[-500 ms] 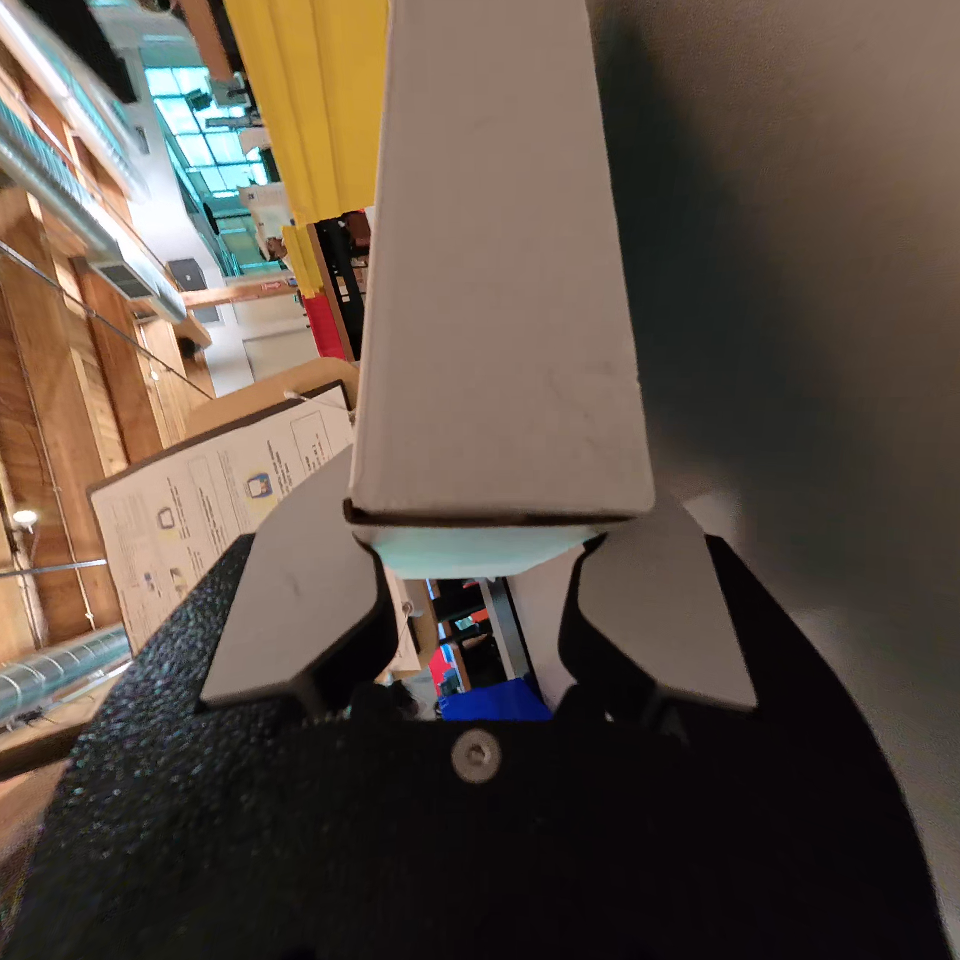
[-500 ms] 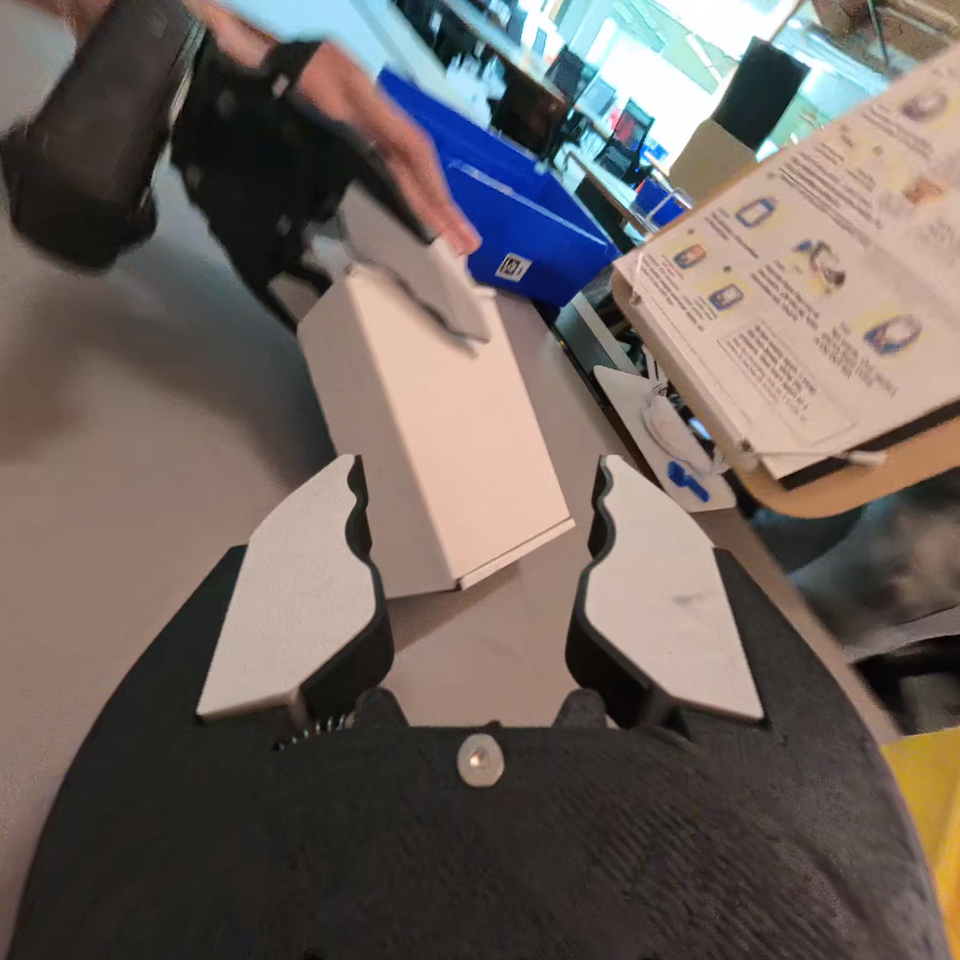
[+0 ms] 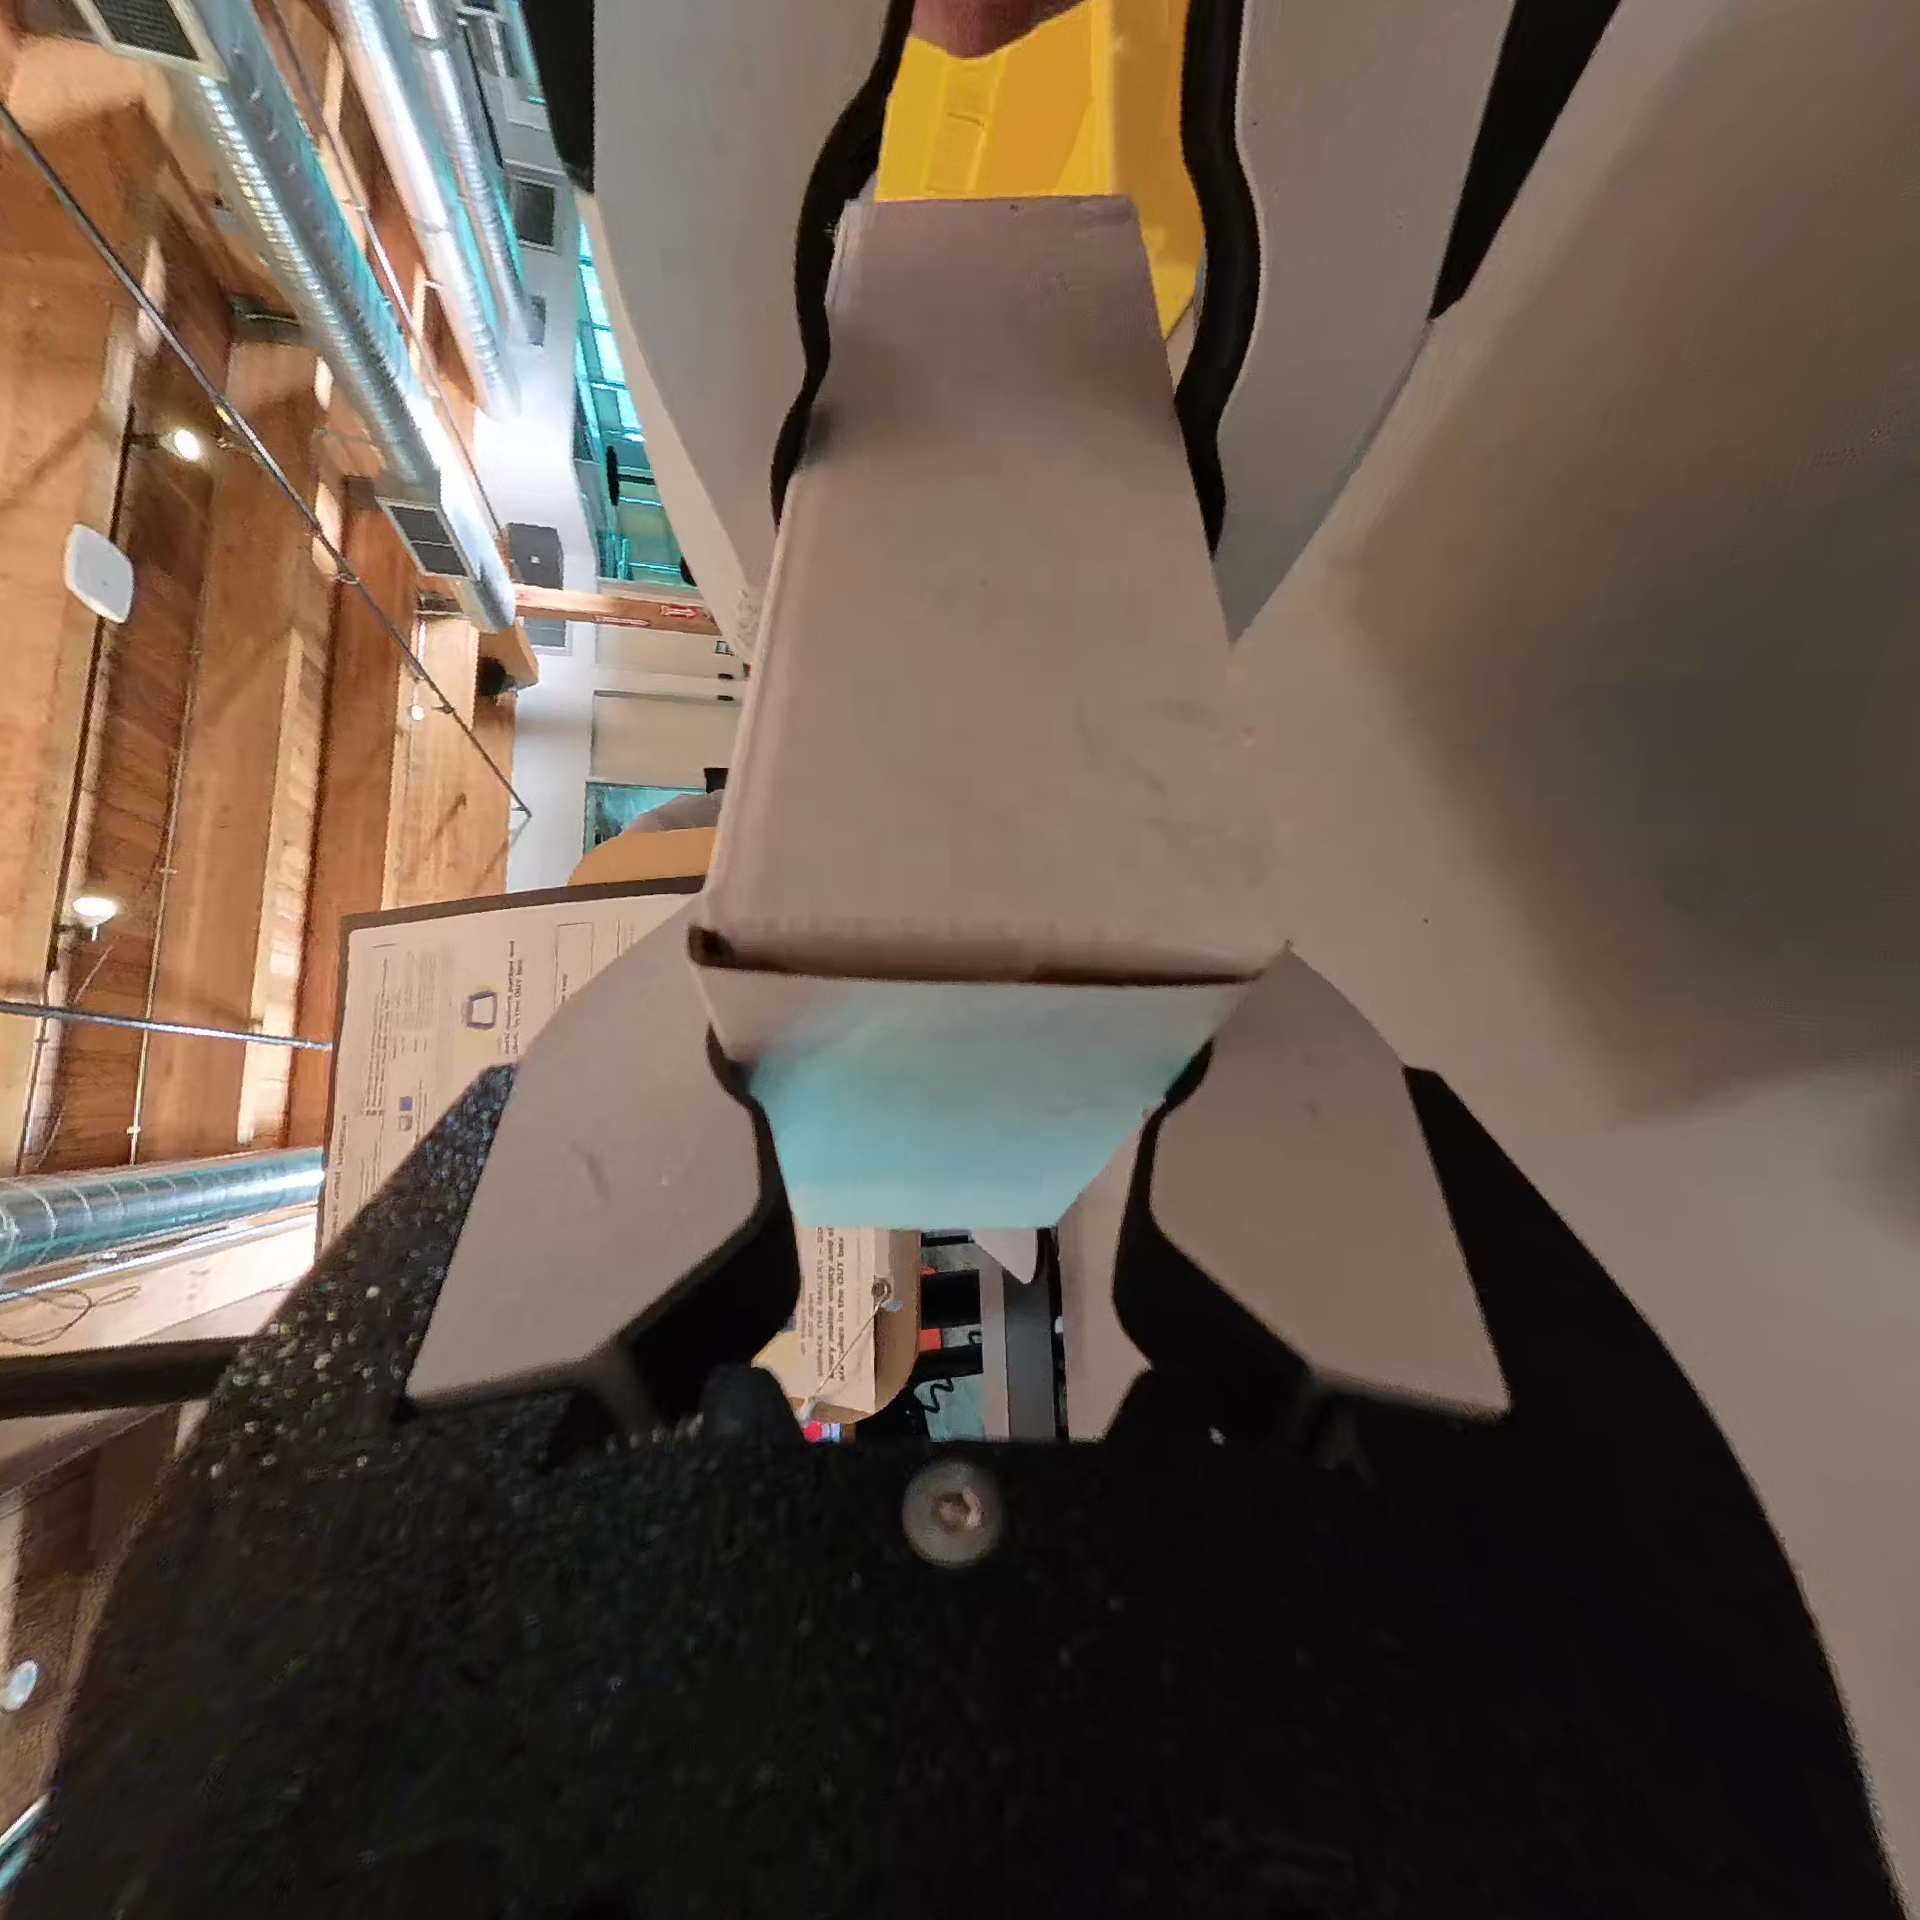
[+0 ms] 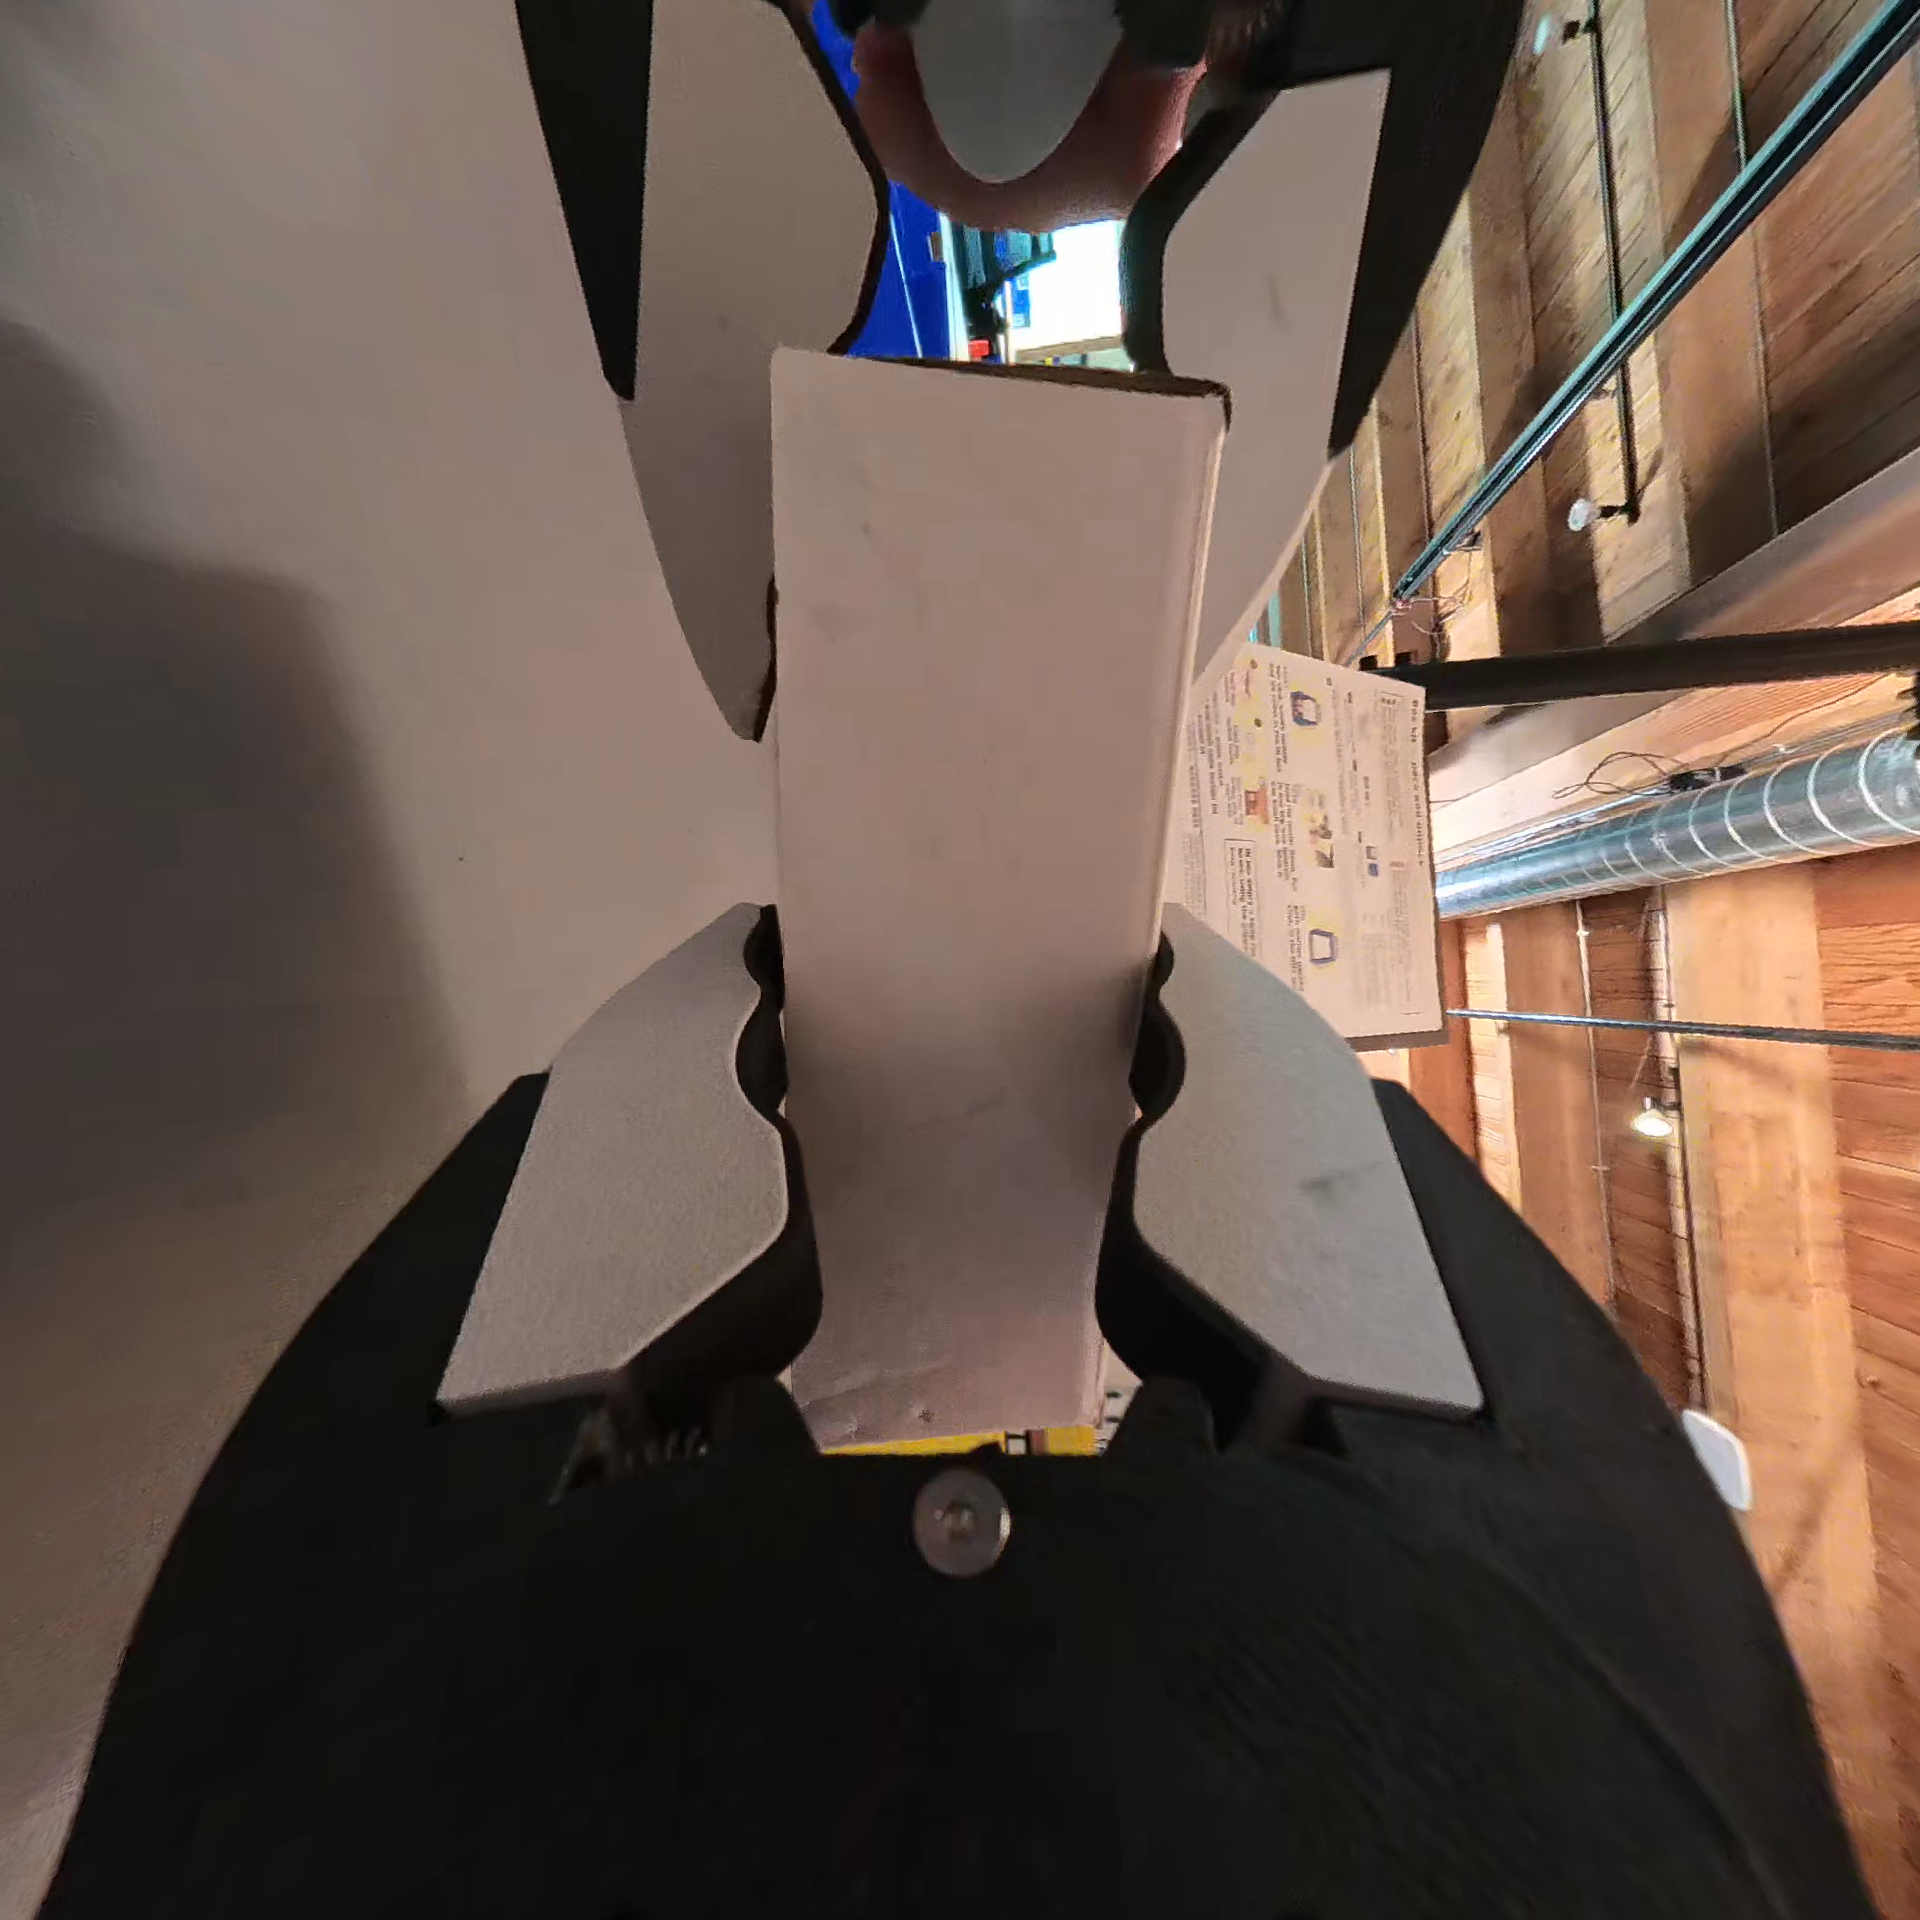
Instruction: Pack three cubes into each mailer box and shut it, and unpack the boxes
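Observation:
A shut white mailer box [image 3: 987, 675] is held lengthwise between my two grippers, against the grey table [image 3: 1610, 727]. My left gripper [image 3: 987, 1039] is shut on one end of it, and that end face looks pale blue. My right gripper's fingers [image 3: 686, 312] clamp the far end in this view. In the right wrist view my right gripper [image 4: 961, 935] is shut on the box [image 4: 977, 675], which reaches deep between its jaws. The left gripper's fingers [image 4: 748, 416] grip the far end there. Both views are rolled sideways. No cubes show.
An instruction sheet on a board [image 3: 436, 1039] stands beside the table and also shows in the right wrist view [image 4: 1320, 831]. A yellow bin [image 3: 1018, 104] lies behind the right gripper. A blue bin [image 4: 904, 281] and a hand [image 4: 1143, 145] lie behind the left gripper. My left and right fingertips are right by each other.
My right gripper was open just short of the box; it has moved in and shut on the box's end. The left gripper kept its hold. Both views have rolled sideways.

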Demonstrator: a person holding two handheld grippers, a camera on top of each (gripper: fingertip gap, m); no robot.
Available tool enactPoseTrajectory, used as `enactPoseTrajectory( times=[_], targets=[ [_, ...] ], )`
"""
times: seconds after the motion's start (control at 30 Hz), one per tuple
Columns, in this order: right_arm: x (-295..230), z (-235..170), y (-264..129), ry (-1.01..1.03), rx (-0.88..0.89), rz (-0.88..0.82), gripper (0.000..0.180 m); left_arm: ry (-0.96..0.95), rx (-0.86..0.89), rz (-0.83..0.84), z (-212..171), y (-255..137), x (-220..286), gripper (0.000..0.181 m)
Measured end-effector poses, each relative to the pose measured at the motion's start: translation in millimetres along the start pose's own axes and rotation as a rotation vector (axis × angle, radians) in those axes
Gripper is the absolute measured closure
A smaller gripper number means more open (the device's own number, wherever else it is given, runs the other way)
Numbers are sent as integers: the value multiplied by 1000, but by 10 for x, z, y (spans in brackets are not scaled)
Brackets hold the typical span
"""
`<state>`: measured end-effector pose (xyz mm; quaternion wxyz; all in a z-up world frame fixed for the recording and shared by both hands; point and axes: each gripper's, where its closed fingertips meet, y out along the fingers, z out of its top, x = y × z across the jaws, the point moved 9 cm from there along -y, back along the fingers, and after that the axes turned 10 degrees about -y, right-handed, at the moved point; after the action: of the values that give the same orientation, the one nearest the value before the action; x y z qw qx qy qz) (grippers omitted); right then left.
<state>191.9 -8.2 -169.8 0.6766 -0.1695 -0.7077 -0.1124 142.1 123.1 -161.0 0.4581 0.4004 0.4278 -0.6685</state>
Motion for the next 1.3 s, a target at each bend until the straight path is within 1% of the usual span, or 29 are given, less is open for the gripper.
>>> enactPoseTrajectory(
  times=[0.13, 0.2, 0.23, 0.33, 0.4, 0.53, 0.63, 0.67, 0.77, 0.9, 1.1, 1.17, 1.23, 1.3],
  targets=[
    [24, 3, 16, -59, -38, 1, 115, -48, 29, 80, 2, -30, 52, 104],
    [67, -77, 6, -14, -56, 36, 115, -137, 26, 143, 3, -77, 46, 104],
    [114, -169, -18, 3, -65, 42, 116, -207, 10, 147, -14, -109, 51, 103],
    [360, -639, -123, 31, -132, 90, 116, -447, 7, 139, -103, -242, 123, 101],
    [580, -1024, -202, 69, -162, 175, 116, -566, -7, 122, -188, -323, 215, 106],
    [982, -1766, -304, 112, -261, 206, 116, -689, -33, 161, -316, -405, 391, 114],
    [1081, -2228, -281, 87, -388, 184, 115, -748, -21, 166, -359, -386, 493, 123],
    [1073, -2374, -255, 69, -440, 173, 116, -737, -32, 142, -375, -374, 513, 123],
    [927, -2794, -147, 37, -558, 151, 115, -739, -78, 169, -440, -367, 507, 124],
    [531, -3225, 0, 56, -632, 230, 115, -823, -54, 157, -500, -395, 528, 125],
    [124, -3505, 127, 28, -680, 295, 115, -904, -52, 191, -629, -435, 502, 126],
    [33, -3586, 139, 63, -693, 298, 116, -928, -38, 191, -629, -442, 493, 126],
    [-49, -3634, 152, 107, -689, 290, 116, -926, -38, 185, -623, -440, 497, 126],
    [-135, -3659, 170, 105, -708, 281, 116, -906, -44, 180, -608, -435, 506, 126]
  ],
)
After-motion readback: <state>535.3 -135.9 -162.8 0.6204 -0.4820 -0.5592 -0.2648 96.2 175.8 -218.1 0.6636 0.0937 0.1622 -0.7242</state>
